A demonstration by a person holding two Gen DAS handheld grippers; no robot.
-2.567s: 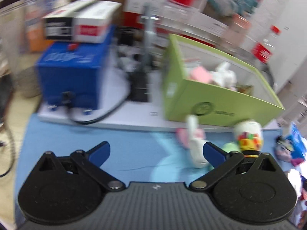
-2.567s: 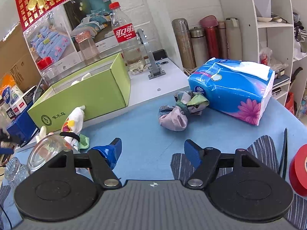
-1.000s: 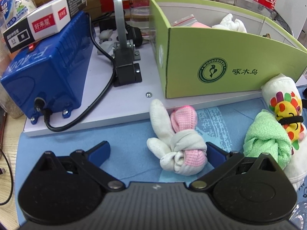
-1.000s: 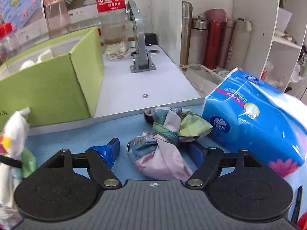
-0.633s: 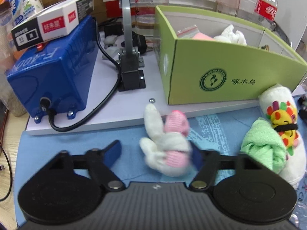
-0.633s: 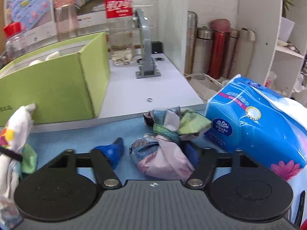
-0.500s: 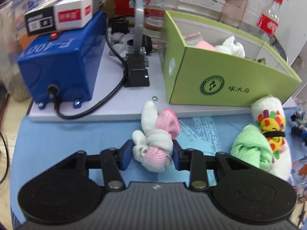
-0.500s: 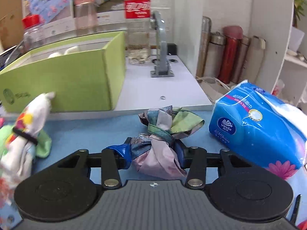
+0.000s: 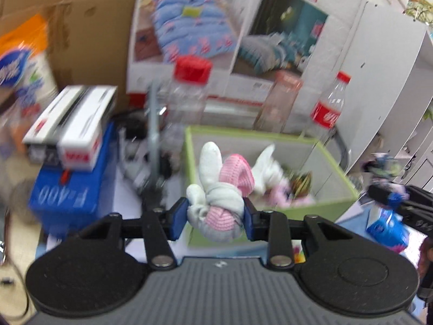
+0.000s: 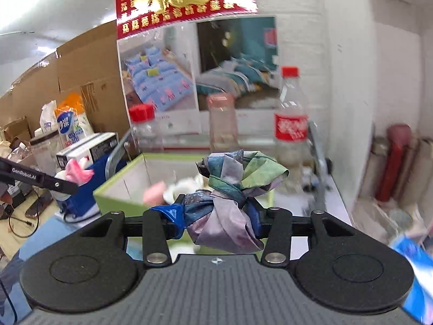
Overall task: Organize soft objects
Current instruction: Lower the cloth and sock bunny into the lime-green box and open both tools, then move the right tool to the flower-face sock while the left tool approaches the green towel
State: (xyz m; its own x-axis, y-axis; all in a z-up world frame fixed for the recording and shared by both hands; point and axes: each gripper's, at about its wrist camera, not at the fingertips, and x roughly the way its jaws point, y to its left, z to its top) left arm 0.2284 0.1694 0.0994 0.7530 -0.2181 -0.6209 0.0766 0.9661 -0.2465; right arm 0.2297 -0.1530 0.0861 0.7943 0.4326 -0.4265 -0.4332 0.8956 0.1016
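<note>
A knotted pink and white sock bundle (image 9: 216, 189) hangs in the air with my left gripper (image 9: 215, 216) shut on it, in front of the open green box (image 9: 324, 173). The box holds a white cloth and pink pieces. My right gripper (image 10: 216, 216) is shut on a knotted patchwork cloth bundle (image 10: 230, 189) in blue, green and lilac, raised before the same green box (image 10: 116, 197). In the right wrist view the left gripper (image 10: 67, 181) reaches in from the left with the pink sock. In the left wrist view the right gripper (image 9: 389, 195) shows blurred at the right edge.
Left of the box stands a blue machine (image 9: 65, 195) with white cartons (image 9: 73, 124) on top and a metal stand beside it. Behind the box are clear jars and a cola bottle (image 10: 291, 127). A blue tissue pack (image 10: 414, 257) and flasks (image 10: 392, 162) are at the right.
Both grippers went from open around their bundles to shut on them. Both have risen off the blue mat, carrying the bundles up to the green box's height.
</note>
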